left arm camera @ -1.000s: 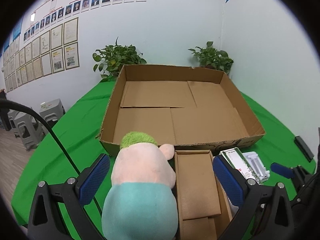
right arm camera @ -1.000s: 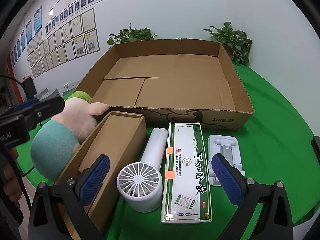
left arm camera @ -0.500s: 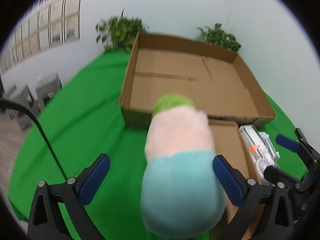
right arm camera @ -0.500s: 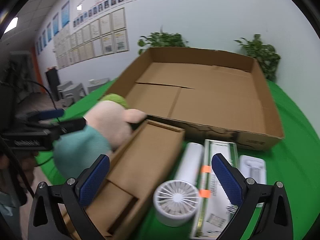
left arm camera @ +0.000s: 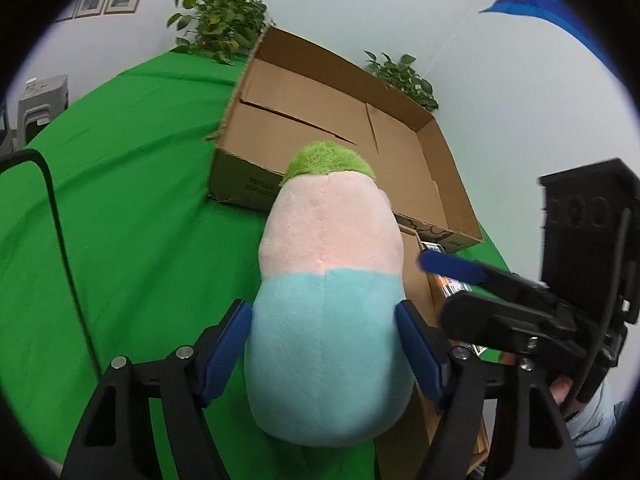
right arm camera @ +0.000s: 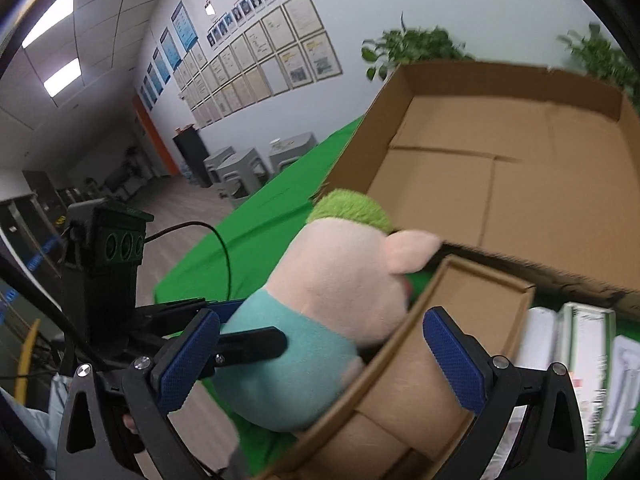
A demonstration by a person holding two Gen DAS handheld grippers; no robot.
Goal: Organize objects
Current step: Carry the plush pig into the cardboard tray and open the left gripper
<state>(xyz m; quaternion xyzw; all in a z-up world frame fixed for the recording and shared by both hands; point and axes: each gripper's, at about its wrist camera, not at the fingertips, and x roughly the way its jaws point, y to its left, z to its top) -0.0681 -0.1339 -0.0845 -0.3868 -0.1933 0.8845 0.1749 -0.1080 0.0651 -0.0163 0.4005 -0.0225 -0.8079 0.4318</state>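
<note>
A plush toy (left arm camera: 328, 280) with a pink head, green hair and teal body sits between my left gripper's (left arm camera: 324, 344) blue pads, which press on its teal body; it also shows in the right wrist view (right arm camera: 320, 312). My right gripper (right arm camera: 320, 356) is open, straddling the toy's side and the long edge of a small cardboard box (right arm camera: 440, 360). That small box lies on the green cloth in front of a large open cardboard box (left arm camera: 340, 128), also in the right wrist view (right arm camera: 500, 160).
A white handheld fan (right arm camera: 540, 328), a green-and-white carton (right arm camera: 588, 340) and a white plastic tray (right arm camera: 624, 380) lie right of the small box. Potted plants (left arm camera: 220, 24) stand behind the large box. A black cable (left arm camera: 60, 240) crosses the green cloth at left.
My left gripper has closed on the plush toy and swung left with it. My right gripper has moved left, now over the small box and the toy.
</note>
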